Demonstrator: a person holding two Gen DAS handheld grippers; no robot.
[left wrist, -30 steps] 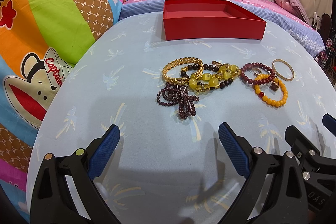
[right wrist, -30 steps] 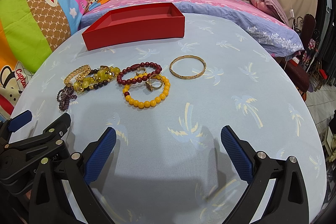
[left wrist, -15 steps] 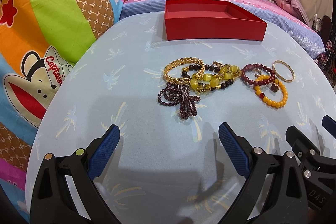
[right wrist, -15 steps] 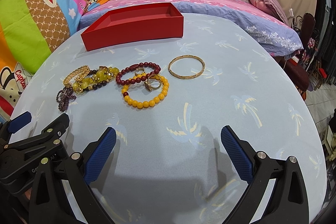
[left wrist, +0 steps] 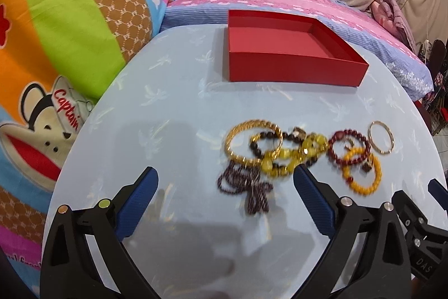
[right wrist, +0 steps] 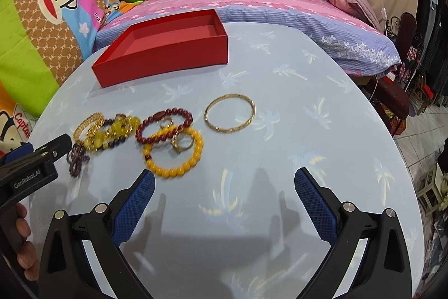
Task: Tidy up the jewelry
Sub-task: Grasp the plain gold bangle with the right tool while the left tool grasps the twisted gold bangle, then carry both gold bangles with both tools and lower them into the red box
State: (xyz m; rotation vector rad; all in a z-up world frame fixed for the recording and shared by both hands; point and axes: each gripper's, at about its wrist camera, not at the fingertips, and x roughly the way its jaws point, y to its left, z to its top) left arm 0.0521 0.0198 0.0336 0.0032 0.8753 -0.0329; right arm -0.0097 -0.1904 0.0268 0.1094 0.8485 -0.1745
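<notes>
A cluster of bracelets lies near the middle of the round light-blue table (right wrist: 294,131): a thin plain gold bangle (right wrist: 230,113) at the right end, apart from the rest; an orange bead bracelet (right wrist: 173,152) overlapping a dark red bead bracelet (right wrist: 163,125); yellow stone beads (left wrist: 291,156) tangled with a gold chain bracelet (left wrist: 253,143); a dark purple bead strand (left wrist: 247,188) nearest the front edge. An empty shallow red cardboard box (left wrist: 282,46) sits toward the far edge. The left gripper (left wrist: 225,201) and right gripper (right wrist: 224,203) both hover with jaws spread wide, holding nothing.
</notes>
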